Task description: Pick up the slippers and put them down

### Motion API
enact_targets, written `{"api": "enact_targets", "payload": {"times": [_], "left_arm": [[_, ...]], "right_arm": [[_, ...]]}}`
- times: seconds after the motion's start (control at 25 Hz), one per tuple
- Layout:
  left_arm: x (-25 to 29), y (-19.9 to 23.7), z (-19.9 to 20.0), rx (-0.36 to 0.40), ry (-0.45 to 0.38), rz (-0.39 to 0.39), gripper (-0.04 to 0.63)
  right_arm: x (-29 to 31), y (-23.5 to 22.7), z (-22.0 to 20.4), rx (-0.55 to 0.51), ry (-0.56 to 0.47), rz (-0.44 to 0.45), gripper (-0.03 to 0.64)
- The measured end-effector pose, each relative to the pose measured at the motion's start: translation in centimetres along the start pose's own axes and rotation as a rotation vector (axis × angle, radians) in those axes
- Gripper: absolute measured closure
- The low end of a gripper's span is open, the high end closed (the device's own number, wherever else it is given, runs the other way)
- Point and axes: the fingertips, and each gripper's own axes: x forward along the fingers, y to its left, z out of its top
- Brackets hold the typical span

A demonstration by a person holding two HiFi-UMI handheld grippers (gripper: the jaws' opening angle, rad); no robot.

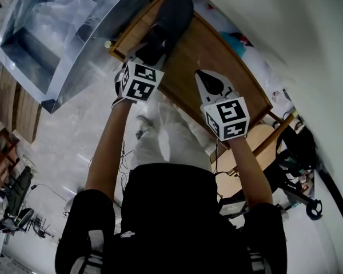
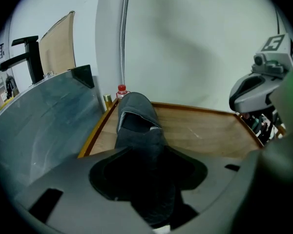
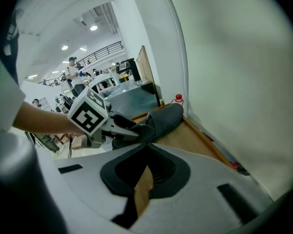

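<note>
Since meant for taking the slipper [image 2: 136, 126] by its narrow back end, points steeply down over the heel: so for the left gripper [image 1: 148, 53]. Stands with both jaws spread wide, one on each side of the heel; no pressing of the pads on the cloth to see, so counted as released, not grasping. Probably so placed for the short, firm hold at the heel, with the long toe part left lying on the table [image 2: 205, 130]. Cannot say whether just before a grip or just after a letting go.

Hangs to the side, over the middle of the table and well apart from the slipper: so for the right gripper [image 1: 203, 76]. Shows its jaws clenched to a thin slit with nothing in them, only wood behind. Probably held away so as not to hinder the left one.

As for the slipper: lies flat on its sole along the left edge of the table, toe toward the wall [image 2: 195, 48] and near a small red-capped bottle [image 2: 121, 89] in the corner. Looks dark grey and soft like felt, closed and round at the toe, open at the back, with a paler rim at the mouth. Only one in sight, no second in any view.
</note>
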Motion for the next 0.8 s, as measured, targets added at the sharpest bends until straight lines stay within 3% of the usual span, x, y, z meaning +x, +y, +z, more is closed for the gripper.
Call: {"api": "enact_targets", "payload": {"times": [0.36, 0.8], "left_arm": [[-1.2, 0.7, -0.1, 0.056, 0.002, 0.026, 0.525], [-3.3, 0.5, -0.4, 0.055, -0.02, 0.002, 0.563]], "right_arm": [[-0.6, 0.9, 0.2, 0.006, 0.005, -0.021, 0.618], [-1.8, 2.1, 0.7, 0.009, -0.009, -0.049, 0.618]]}}
